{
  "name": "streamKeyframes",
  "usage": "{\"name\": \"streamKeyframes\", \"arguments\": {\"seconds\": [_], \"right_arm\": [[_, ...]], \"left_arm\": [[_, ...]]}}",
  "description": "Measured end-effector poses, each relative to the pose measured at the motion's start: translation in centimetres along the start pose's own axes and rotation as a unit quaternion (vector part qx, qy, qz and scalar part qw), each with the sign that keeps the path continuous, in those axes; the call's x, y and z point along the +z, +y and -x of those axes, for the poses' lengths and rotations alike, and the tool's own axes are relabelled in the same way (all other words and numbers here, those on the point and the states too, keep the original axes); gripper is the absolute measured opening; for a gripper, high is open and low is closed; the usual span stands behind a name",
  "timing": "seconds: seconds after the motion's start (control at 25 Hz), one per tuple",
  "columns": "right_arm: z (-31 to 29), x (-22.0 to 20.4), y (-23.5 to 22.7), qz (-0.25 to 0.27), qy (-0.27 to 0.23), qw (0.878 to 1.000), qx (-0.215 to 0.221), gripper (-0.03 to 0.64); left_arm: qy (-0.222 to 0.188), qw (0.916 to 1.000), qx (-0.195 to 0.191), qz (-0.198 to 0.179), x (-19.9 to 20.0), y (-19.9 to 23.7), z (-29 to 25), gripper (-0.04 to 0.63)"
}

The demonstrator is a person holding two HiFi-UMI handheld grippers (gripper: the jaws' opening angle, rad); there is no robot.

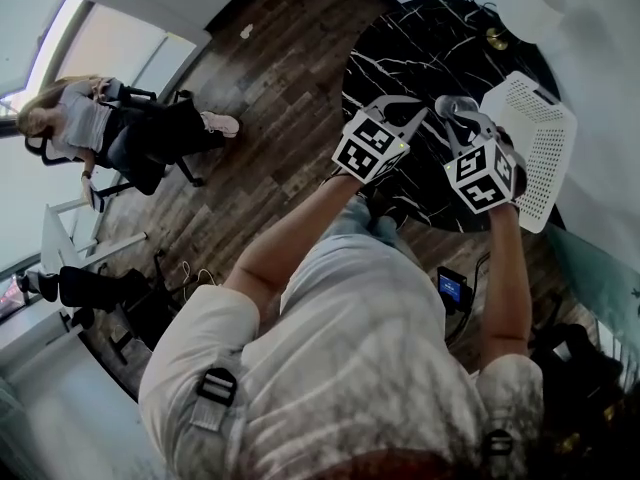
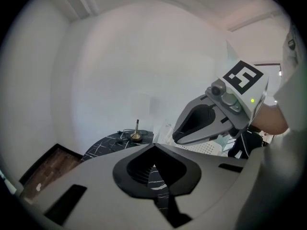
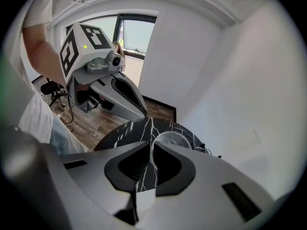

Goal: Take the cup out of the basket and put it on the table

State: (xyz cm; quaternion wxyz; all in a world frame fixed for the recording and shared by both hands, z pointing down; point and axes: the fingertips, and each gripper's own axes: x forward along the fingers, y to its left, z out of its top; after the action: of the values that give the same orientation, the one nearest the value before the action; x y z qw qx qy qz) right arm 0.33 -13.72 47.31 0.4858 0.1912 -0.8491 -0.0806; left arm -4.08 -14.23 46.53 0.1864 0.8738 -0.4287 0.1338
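The right tool [image 3: 152, 145] is pinched shut on the thin wall of a clear cup [image 3: 171, 139]. One jaw sits inside the rim and the other outside, and the cup's round mouth shows just beyond the tips. In the head view this tool [image 1: 462, 118] holds the cup [image 1: 450, 105] up over the black, white-veined counter [image 1: 420, 48]. The cup is outside the white perforated basket [image 1: 535, 138] and just beside its left edge. I cannot tell whether the cup's base touches the counter.

The left tool [image 2: 153, 146] has its jaws pressed together at the tips with nothing between them; only the marbled counter [image 2: 108, 145] shows through the hollow behind the tips. In the head view it [image 1: 405, 108] hangs over the counter close to the right tool, left of the cup, and touches neither cup nor basket.

The basket lies at the counter's right side. A small brass-coloured object [image 1: 497, 38] stands near the counter's far edge. Across the wooden floor [image 1: 270, 118], a person sits in a chair [image 1: 85, 118] by the window.
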Motion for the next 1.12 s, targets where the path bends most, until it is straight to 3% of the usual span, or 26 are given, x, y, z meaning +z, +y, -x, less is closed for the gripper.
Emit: {"name": "streamKeyframes", "arguments": {"seconds": [1.12], "right_arm": [[-7.5, -1.8, 1.8, 0.007, 0.042, 0.998, 0.052, 0.029]], "left_arm": [[0.071, 0.9967, -0.016, 0.037, -7.2, 4.5, -4.6, 0.006]]}}
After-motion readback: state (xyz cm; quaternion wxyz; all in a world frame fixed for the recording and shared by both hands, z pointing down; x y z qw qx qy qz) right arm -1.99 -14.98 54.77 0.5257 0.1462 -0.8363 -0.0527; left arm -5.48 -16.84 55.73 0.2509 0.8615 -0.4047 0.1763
